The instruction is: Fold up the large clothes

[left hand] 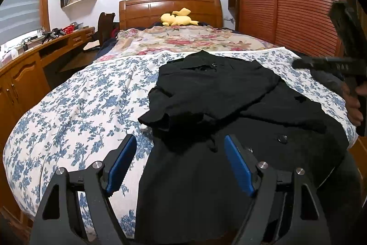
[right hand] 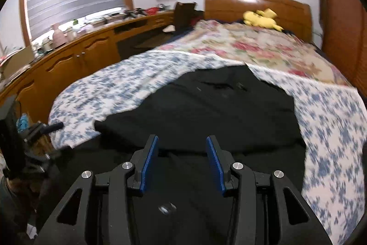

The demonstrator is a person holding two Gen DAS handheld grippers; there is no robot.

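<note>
On the near end of the bed point(left hand: 68, 107), spread over the blue-flowered quilt point(left hand: 87, 93), lies the black buttoned garment point(left hand: 218, 93) — collar toward the headboard point(left hand: 169, 8), hem hanging off the near edge below you. One sleeve has been laid across the chest, its cuff pointing left, so the fold looks partly made, though I can't say how many steps remain.

Your left claw point(left hand: 179, 153) stands wide open and holds nothing; it hovers above the garment's lower left part, just near of the folded sleeve. Your right claw point(right hand: 182, 153) is also open, somewhat narrower, and empty, hovering over the lower middle of the cloth; its view is smeared, so fine detail there is unclear.

Expect the fabric to be soft and limp, with some weight — it looks thick enough to drape heavily and sag between two holds. It should not slip much in the blue pads point(left hand: 121, 164), but it will drag on the quilt and may pull it along. Take it at the hem corners or the side seams, one claw at each, pinching a single edge and not a bunched handful. Keep clear of the buttons point(left hand: 282, 138) — a pad closing on one would grip poorly.
</note>
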